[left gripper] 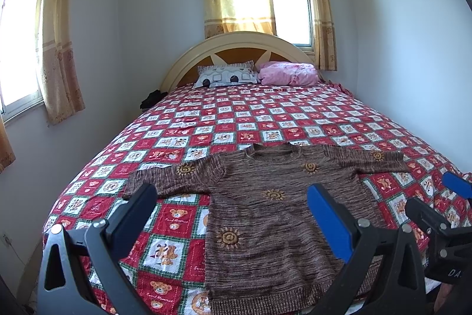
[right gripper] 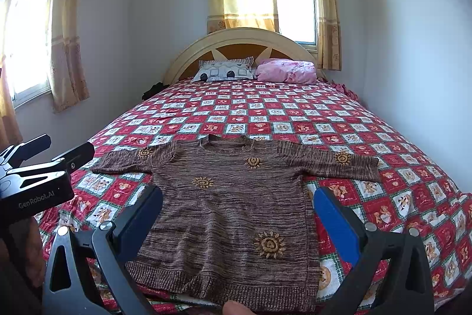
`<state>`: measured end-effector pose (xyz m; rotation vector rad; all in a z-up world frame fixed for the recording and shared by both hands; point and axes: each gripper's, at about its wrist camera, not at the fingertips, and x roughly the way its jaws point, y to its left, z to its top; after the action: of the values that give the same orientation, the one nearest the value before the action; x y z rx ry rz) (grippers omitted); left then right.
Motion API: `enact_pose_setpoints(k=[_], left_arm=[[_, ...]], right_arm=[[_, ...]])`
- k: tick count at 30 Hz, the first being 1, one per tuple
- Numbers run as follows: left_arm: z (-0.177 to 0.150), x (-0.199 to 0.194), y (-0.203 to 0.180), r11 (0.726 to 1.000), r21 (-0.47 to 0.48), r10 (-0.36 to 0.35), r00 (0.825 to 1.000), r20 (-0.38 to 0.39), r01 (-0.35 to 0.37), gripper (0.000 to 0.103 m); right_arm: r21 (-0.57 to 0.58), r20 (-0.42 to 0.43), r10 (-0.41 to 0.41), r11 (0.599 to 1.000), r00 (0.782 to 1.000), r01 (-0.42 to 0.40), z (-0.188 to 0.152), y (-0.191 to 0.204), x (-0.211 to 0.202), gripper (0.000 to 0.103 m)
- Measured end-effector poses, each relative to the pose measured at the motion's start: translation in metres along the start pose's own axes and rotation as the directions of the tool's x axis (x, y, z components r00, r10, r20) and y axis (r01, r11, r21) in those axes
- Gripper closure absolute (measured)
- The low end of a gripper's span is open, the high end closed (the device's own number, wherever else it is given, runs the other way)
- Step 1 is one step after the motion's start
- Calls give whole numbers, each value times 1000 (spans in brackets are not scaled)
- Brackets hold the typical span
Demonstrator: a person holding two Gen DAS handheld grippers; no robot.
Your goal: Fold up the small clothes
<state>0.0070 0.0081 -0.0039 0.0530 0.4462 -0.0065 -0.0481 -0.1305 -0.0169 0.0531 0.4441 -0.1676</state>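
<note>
Below both grippers' wide-open, empty jaws, the brown sweater (right gripper: 224, 202) lies flat on the bedspread (right gripper: 295, 114).

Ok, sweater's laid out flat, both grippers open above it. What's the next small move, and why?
Probably bring the left gripper down to the left sleeve cuff and close on it, to fold that sleeve across the body. The brown sweater lies spread face up on the bedspread, both sleeves out and nothing folded yet. Both grippers stand open, holding nothing; the right gripper hangs over the hem.
</note>
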Motion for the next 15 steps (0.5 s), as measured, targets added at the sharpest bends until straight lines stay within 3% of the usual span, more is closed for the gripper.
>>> enact_pose_setpoints(k=[15], left_arm=[[-1, 2, -1, 1000, 2, 4, 1000, 0, -4, 0]], right_arm=[[-2, -5, 0, 1000, 1000, 0, -1, 2, 1, 1]])
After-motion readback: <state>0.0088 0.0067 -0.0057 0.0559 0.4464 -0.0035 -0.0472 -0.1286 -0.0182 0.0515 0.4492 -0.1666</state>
